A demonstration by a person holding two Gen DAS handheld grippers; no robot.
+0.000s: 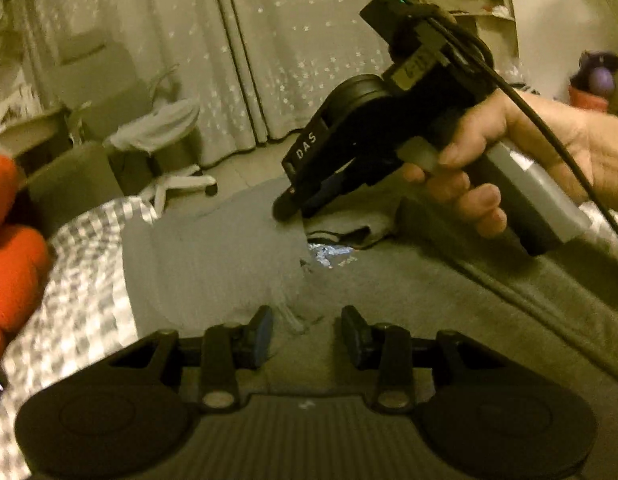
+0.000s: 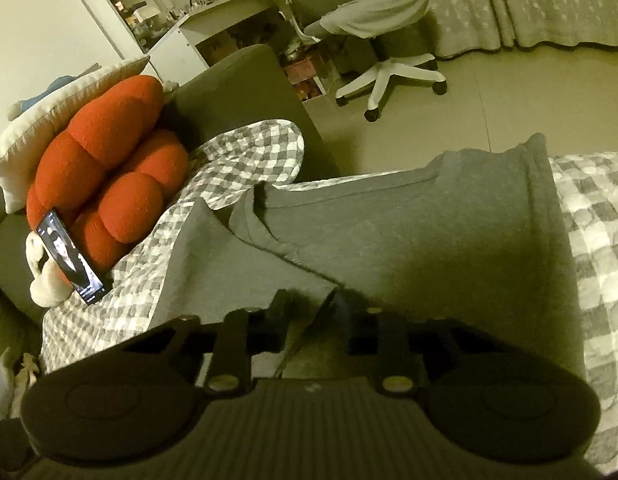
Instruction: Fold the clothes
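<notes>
A grey T-shirt [image 2: 429, 232] lies spread on a checkered blanket [image 2: 601, 216], one part folded over so an edge runs diagonally across it. My right gripper [image 2: 311, 312] sits low on that edge, its jaws close together with the fabric pinched between them. In the left wrist view the same grey T-shirt [image 1: 213, 272] shows a silvery print [image 1: 329, 254] beneath the lifted fold. There a hand [image 1: 509, 152] holds the right gripper [image 1: 293, 208], tips down on the cloth. My left gripper [image 1: 308, 334] hovers over the shirt, jaws apart with nothing between them.
A red lumpy cushion [image 2: 109, 168] and a lit phone [image 2: 69, 256] rest at the blanket's left end against a sofa arm. A white office chair [image 2: 385, 40] stands on the floor beyond, before curtains and shelves.
</notes>
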